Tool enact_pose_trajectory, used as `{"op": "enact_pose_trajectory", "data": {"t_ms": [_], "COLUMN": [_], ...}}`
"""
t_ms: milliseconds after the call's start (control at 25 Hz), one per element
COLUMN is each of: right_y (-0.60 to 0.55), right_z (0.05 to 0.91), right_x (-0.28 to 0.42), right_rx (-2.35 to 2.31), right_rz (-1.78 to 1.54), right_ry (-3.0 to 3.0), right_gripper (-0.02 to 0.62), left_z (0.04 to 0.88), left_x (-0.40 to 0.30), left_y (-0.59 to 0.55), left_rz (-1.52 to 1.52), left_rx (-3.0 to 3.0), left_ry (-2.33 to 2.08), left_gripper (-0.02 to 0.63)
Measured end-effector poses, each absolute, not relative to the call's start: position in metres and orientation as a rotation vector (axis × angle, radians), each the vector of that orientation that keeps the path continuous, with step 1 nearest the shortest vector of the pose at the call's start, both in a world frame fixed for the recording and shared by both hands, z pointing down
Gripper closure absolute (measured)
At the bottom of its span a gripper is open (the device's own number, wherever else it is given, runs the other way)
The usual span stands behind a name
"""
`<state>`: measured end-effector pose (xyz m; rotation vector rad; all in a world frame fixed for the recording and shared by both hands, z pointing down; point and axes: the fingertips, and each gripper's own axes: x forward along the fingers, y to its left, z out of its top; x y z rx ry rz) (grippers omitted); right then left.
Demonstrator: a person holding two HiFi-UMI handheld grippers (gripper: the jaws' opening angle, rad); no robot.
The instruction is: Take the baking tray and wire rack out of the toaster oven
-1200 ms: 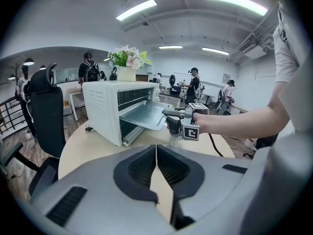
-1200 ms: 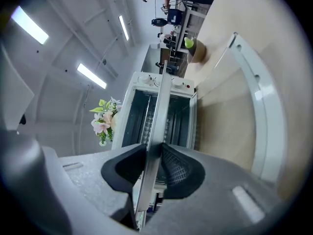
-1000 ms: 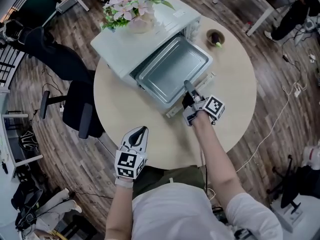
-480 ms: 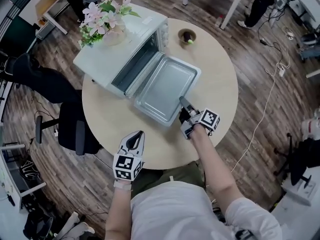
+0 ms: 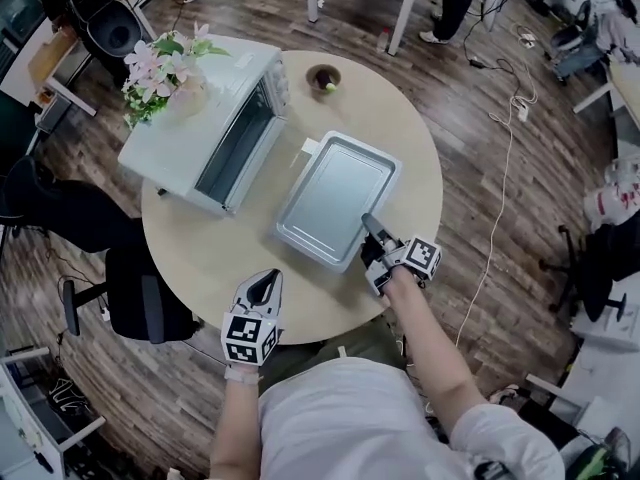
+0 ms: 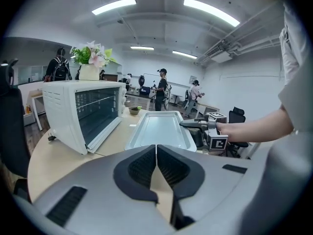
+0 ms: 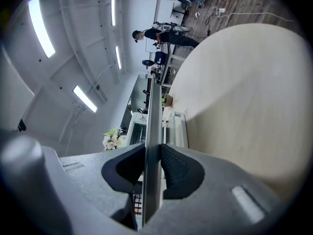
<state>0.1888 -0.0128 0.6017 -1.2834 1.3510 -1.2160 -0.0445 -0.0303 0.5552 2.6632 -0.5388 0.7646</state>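
Since a second ago, the baking tray point(image 5: 335, 198) has been pulled all the way out of the toaster oven point(image 5: 185, 133) and brought over the middle of the table point(image 5: 410, 108). It is now clear of the oven's front, with a gap between them. Whether it rests on the table cannot be told.

The tray's rim is pinched between the pads of the right gripper point(image 5: 370, 226), close to the corner nearest the person. The tray is thin metal, so it is judged to be stiff and light, but smooth and slippery. Held near one corner, it could tip or slide, so a firm hold on the flat rim is needed.

The left gripper point(image 5: 270, 280) is closed with nothing in it. It is held near the table's edge, apart from the tray. The wire rack is not plainly seen; it is likely still inside the oven.
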Motion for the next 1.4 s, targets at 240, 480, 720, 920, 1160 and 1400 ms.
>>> {"op": "enact_pose_trajectory", "data": {"t_ms": [240, 480, 720, 920, 1160, 1400], "right_y": [0.026, 0.053, 0.065, 0.066, 0.060, 0.042], "right_z": [0.600, 0.602, 0.612, 0.635, 0.657, 0.670], "right_x": [0.203, 0.219, 0.244, 0.276, 0.313, 0.347], "right_rx": [-1.346, -1.414, -1.431, -1.446, -1.430, -1.368], "right_rz": [-1.160, -1.133, -1.163, -1.234, -1.361, -1.416], "right_ry": [1.259, 1.213, 1.225, 1.266, 1.298, 1.373], "right_gripper": [0.502, 0.502, 0.500, 0.500, 0.500, 0.500], "left_z": [0.554, 0.558, 0.567, 0.571, 0.566, 0.565], "left_x": [-0.031, -0.021, -0.005, 0.013, 0.037, 0.052], "left_y": [-0.024, -0.023, -0.020, -0.022, -0.019, -0.007], "left_rz": [0.772, 0.760, 0.801, 0.828, 0.829, 0.851], "left_rx": [2.709, 2.714, 2.692, 2.676, 2.630, 2.596], "left_ry": [-0.401, -0.306, -0.291, -0.345, -0.473, -0.598], "left_gripper": [0.614, 0.614, 0.614, 0.614, 0.614, 0.614]}}
